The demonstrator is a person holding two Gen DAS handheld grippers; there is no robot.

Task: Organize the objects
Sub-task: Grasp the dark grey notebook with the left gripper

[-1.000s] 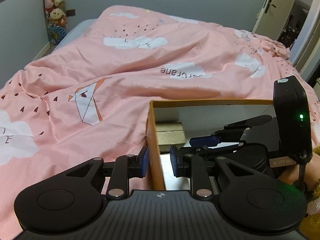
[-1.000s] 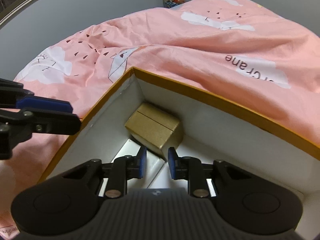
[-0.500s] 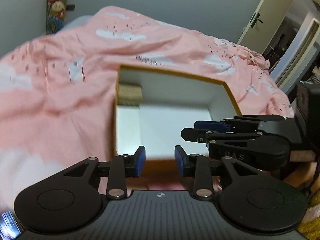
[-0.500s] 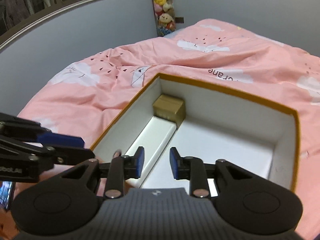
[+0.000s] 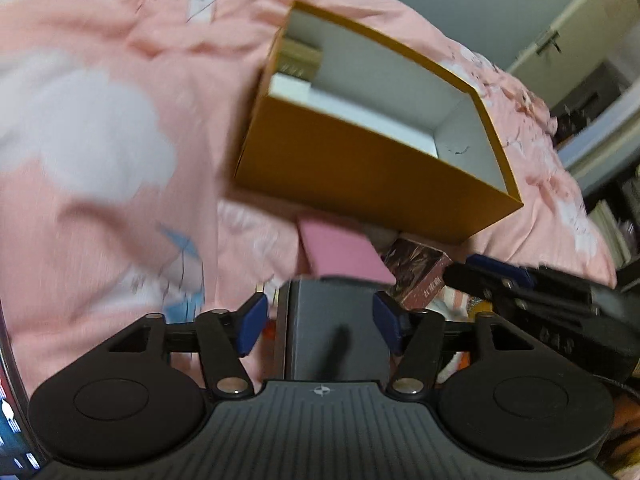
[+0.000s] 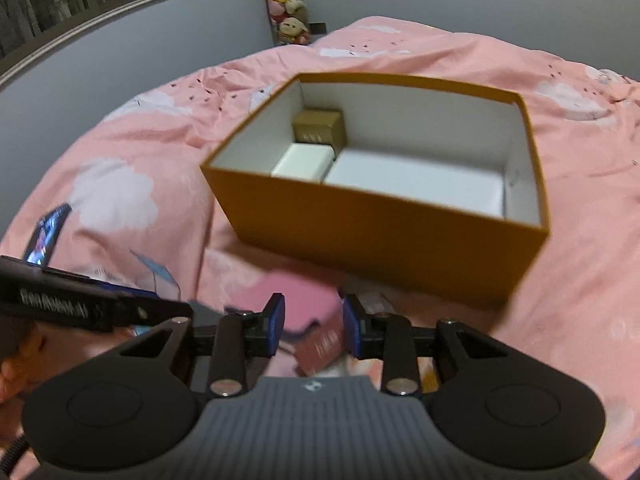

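An open orange box [image 6: 380, 224] [image 5: 360, 160] rests on the pink duvet. Inside it are a gold box [image 6: 320, 126] [image 5: 300, 58], a small white box [image 6: 304, 160] [image 5: 292, 86] and a larger white box [image 6: 412, 180]. In front of it lie a pink box [image 5: 344, 252] [image 6: 304, 300], a dark red box [image 5: 420, 276] [image 6: 324, 348] and a grey box [image 5: 336, 332]. My left gripper [image 5: 320, 322] [image 6: 100, 308] hovers over the grey box, jaws opening, pads clear of it. Over the pink and dark red boxes my right gripper [image 6: 314, 322] [image 5: 500, 276] is opening, holding nothing.
A phone with a lit screen [image 6: 48, 236] lies on the duvet [image 6: 140, 140] at the left. Plush toys [image 6: 288, 0] hang on the far wall. A doorway [image 5: 560, 48] shows beyond the bed's right side. A hand [image 6: 16, 364] holds the left gripper.
Both grippers have drawn back out of the orange box to its near side. Their jaws have widened, the left one more. The pink, dark red and grey boxes have come into view.
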